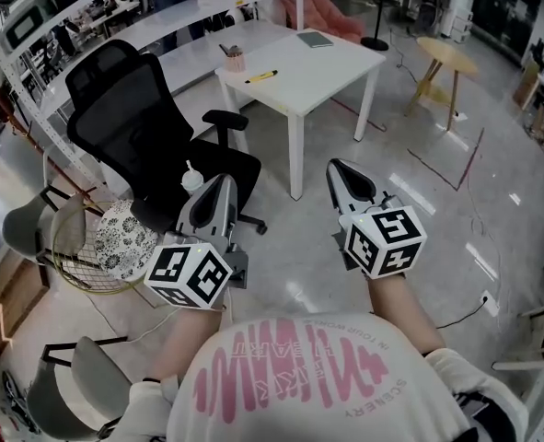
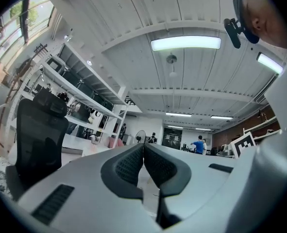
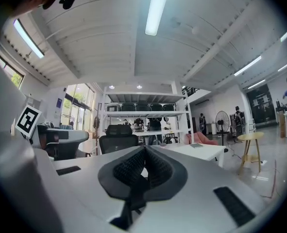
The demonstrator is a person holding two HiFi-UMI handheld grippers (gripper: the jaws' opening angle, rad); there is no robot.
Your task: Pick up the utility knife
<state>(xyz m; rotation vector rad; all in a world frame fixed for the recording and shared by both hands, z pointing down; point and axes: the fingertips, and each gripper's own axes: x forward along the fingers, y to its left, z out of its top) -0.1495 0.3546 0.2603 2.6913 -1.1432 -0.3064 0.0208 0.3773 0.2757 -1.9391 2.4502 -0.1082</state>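
White table [image 1: 322,79] stands on a glossy grey floor [image 1: 345,274]. On its top: a pink cup [image 1: 235,61] holding pens at the left corner, a yellow utility knife [image 1: 261,76] lying flat near it, a greenish notebook [image 1: 315,39] toward the far edge. Black office chair [image 1: 138,127] and round wooden stool [image 1: 446,56] stand on the floor

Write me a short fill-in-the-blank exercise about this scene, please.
1. The ____ utility knife lies on the white table.
2. The left gripper and the right gripper both have their jaws ____.
3. The pen cup near the knife is ____.
4. The office chair beside the table is ____.

Missing words: yellow; shut; pink; black.
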